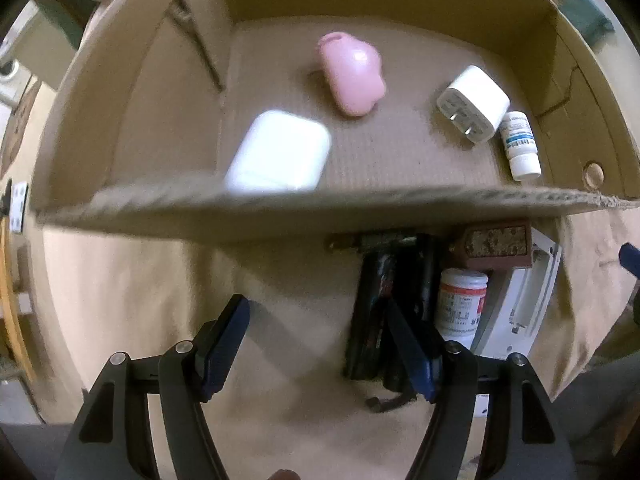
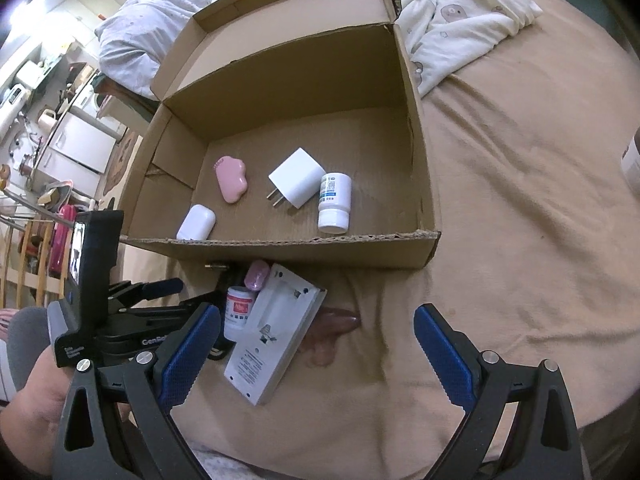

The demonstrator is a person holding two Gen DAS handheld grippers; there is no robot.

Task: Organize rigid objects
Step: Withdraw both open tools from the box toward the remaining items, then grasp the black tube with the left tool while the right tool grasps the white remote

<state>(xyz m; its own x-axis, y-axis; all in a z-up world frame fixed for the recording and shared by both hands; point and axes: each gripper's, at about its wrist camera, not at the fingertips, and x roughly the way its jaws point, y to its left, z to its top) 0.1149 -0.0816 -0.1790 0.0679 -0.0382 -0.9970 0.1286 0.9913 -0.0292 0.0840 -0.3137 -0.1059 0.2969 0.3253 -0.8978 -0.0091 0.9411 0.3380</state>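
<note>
An open cardboard box on the tan bedsheet holds a pink cloud-shaped case, a white earbud case, a white plug charger and a white pill bottle. Against its front wall lie a black object, a red-labelled bottle, a brown box and a flat white device. My left gripper points down at the sheet, open, its right finger over the black object's edge. My right gripper hangs open above the white device, holding nothing.
A rumpled quilt lies behind the box. Another bottle shows at the right edge. A small pink case and a brownish translucent item lie by the device. A person's hand holds the left gripper. Furniture stands beyond the bed, left.
</note>
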